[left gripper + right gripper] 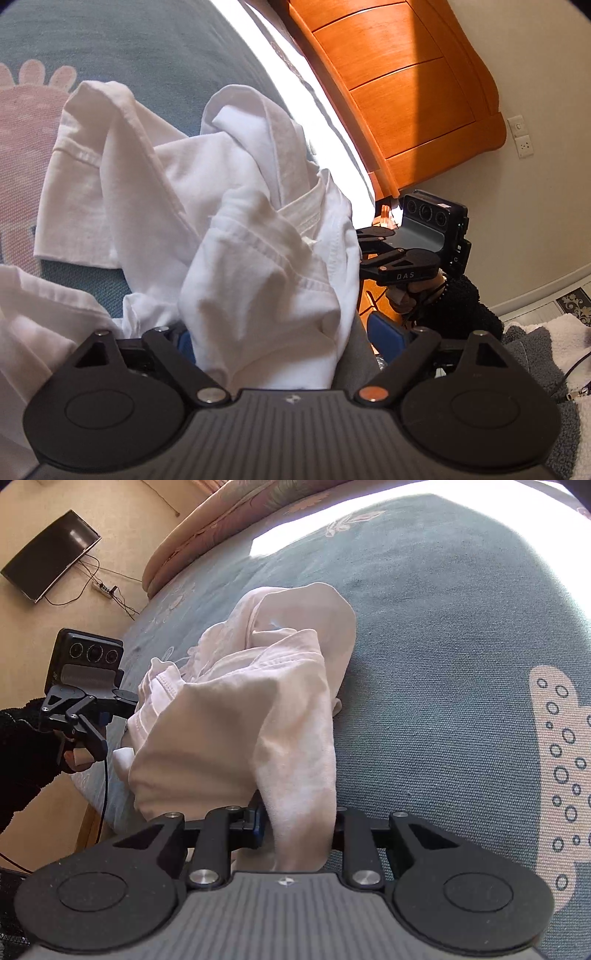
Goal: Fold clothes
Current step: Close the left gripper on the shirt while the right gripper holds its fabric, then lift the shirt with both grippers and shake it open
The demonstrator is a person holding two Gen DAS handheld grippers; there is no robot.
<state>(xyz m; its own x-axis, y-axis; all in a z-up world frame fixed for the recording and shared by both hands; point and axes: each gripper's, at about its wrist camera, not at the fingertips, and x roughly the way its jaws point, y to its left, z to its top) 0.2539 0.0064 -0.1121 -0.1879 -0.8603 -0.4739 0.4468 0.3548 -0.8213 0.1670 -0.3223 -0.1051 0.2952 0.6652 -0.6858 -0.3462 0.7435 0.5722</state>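
Both hand-held grippers grip the white shirt (236, 236): the left hand-held gripper (284, 343) at lower centre of its frame, the right hand-held gripper (299, 827) likewise, each clamped on a fold. Cloth is bunched over the blue bed cover (443, 664).

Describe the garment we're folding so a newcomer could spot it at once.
Start at the blue bedspread covering the bed. The white shirt lies crumpled on it, pinched by both hand-held grippers. It is the only loose white cloth; the pink shapes nearby are woven into the bedspread.
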